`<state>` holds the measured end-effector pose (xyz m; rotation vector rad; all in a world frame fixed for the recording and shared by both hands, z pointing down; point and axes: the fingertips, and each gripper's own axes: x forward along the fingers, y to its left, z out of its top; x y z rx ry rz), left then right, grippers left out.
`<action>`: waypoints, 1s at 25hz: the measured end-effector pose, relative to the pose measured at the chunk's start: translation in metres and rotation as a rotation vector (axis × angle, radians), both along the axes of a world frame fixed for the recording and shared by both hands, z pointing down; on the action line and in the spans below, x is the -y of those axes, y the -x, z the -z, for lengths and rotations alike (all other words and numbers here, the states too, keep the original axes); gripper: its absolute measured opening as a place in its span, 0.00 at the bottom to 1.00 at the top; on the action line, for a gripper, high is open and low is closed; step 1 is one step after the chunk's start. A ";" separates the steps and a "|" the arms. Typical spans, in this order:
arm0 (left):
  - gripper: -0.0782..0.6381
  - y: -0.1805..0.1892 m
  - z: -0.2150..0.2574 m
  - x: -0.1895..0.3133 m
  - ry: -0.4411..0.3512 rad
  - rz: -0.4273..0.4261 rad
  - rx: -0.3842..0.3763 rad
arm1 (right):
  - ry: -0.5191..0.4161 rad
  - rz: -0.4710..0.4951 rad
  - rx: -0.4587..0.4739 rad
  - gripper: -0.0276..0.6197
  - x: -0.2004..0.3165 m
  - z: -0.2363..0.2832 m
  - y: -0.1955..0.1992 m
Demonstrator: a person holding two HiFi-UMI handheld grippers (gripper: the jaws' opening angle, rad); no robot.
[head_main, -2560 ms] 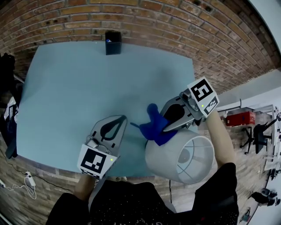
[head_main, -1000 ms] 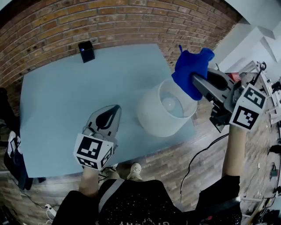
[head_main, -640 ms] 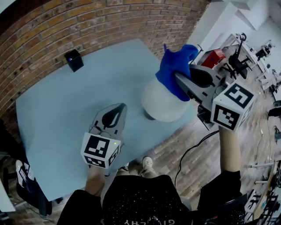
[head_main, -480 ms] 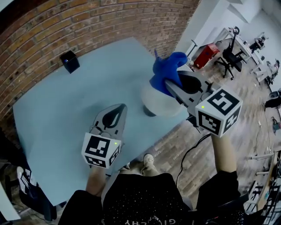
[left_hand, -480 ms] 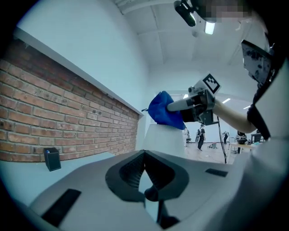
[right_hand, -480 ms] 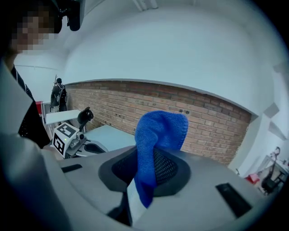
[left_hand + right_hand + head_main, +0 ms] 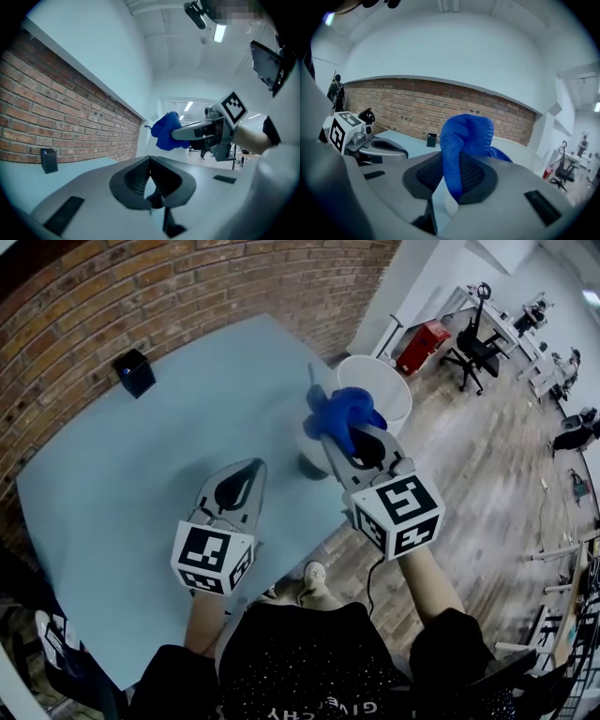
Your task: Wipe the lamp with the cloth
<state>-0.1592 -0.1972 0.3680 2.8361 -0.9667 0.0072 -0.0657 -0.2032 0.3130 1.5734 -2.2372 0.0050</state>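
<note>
A: What closes the room in?
B: A red brick wall [image 7: 187,287] runs along the far edge of the light blue table [image 7: 112,484]. Where the bricks end, a white wall [image 7: 403,277] rises.
A: And underfoot?
B: A wood-plank floor [image 7: 487,451], which opens to the right into a wider workspace. A black office chair [image 7: 472,345] and a red box [image 7: 413,335] stand there, well apart from the table.
A: The light?
B: Strip lights [image 7: 219,33] glow on the white ceiling [image 7: 440,47]. A small black box [image 7: 133,372] sits on the table near the bricks.

White lamp [image 7: 380,381] stands at the table's [image 7: 141,474] edge; bunched blue cloth [image 7: 339,413] at its shade's side.
</note>
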 end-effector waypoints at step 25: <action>0.12 -0.009 -0.077 -0.015 0.067 0.029 0.073 | 0.104 0.051 0.238 0.16 -0.036 -0.194 0.013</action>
